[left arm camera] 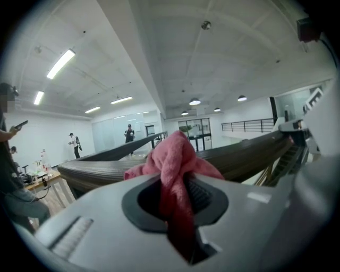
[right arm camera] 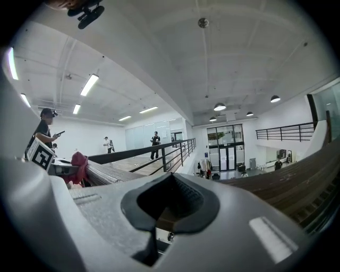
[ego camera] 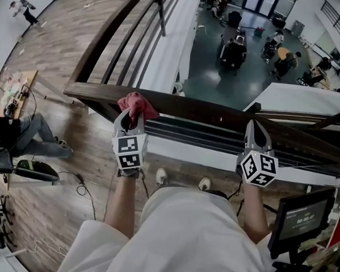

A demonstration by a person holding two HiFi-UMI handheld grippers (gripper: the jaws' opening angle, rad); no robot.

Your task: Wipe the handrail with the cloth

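A dark wooden handrail point(ego camera: 214, 110) runs across the head view from left to right. A red cloth point(ego camera: 137, 103) lies bunched on top of it near its left corner. My left gripper point(ego camera: 131, 117) is shut on the cloth and holds it against the rail. In the left gripper view the cloth point(left arm camera: 178, 164) sticks up from between the jaws, with the handrail point(left arm camera: 95, 170) just behind it. My right gripper point(ego camera: 255, 128) is shut and holds nothing, its tips at the rail further right. The right gripper view shows the cloth point(right arm camera: 79, 162) far left and the handrail point(right arm camera: 297, 183) to the right.
Beyond the rail is a drop to a lower floor with desks and people point(ego camera: 282, 61). A second rail point(ego camera: 113, 36) runs away from the corner. A person sits on the wooden floor at left point(ego camera: 28, 134). A monitor point(ego camera: 302, 218) stands at my lower right.
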